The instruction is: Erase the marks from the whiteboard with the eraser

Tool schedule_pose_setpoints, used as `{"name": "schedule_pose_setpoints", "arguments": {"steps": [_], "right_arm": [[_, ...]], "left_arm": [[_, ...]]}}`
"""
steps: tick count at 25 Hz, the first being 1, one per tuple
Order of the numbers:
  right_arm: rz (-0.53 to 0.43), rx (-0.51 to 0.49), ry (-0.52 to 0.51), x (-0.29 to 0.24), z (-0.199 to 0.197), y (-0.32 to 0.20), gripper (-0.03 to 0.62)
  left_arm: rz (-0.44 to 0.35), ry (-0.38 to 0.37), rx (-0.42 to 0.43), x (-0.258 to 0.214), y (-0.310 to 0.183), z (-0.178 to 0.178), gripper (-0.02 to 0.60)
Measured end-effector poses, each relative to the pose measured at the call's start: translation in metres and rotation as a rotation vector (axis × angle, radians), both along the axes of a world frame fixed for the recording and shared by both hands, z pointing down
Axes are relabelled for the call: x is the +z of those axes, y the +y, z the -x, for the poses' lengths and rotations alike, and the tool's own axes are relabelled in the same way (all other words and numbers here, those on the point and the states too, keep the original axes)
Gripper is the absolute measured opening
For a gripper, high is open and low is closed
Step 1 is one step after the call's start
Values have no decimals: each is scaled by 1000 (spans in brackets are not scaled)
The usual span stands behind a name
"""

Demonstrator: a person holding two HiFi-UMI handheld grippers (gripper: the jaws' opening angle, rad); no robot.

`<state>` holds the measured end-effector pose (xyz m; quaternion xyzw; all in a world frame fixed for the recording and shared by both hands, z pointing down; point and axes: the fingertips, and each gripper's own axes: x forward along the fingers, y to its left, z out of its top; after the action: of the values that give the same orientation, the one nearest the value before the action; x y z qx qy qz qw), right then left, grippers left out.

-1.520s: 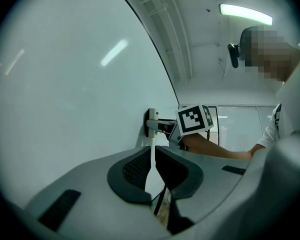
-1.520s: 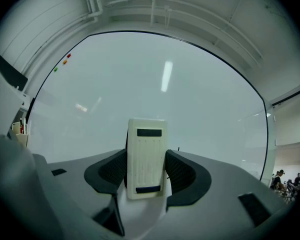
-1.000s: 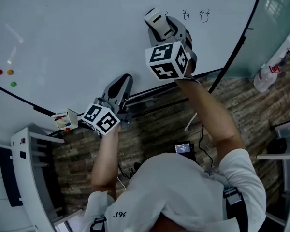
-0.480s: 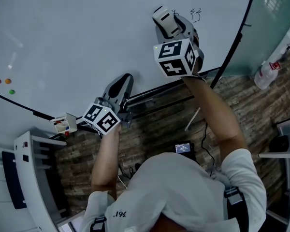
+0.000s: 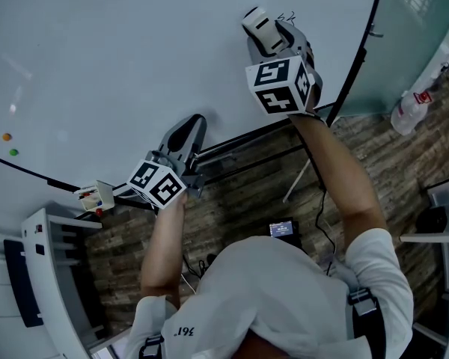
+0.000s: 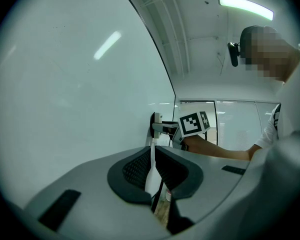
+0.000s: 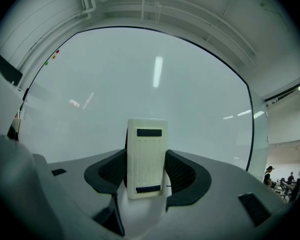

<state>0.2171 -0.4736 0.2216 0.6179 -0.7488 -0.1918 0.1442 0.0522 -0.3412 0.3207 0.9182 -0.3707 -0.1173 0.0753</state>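
A: What has shifted in the last second?

B: The right gripper [image 5: 268, 34] has slid right and up across the whiteboard [image 5: 135, 66], carrying the eraser [image 5: 259, 24] along. Of the writing, only a small scribble [image 5: 288, 15] shows now, just past the eraser's right side.

A: How is the eraser held?

B: The jaws are clamped on its two long sides. The cream block stands upright between the pads, and the left gripper view shows it pressed to the whiteboard.

A: And the left gripper?

B: The left gripper [image 5: 188, 129] is low, by the whiteboard's bottom edge, and hasn't moved. Its jaws are drawn together to a thin slit with nothing in them.

A: Anything else about?

B: There are three dots [image 5: 4, 140], red, orange and green, at the whiteboard's far left. A small box [image 5: 93, 197] sits under its lower edge. A bottle [image 5: 408, 111] stands well off to the right.
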Motion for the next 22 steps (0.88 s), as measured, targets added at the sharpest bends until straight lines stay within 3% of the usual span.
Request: {"name": "schedule_pose_setpoints", "arguments": {"steps": [22], "right_arm": [[36, 92, -78, 6, -105, -25, 255]], "left_arm": [[21, -9, 0, 10, 2, -25, 32]]}}
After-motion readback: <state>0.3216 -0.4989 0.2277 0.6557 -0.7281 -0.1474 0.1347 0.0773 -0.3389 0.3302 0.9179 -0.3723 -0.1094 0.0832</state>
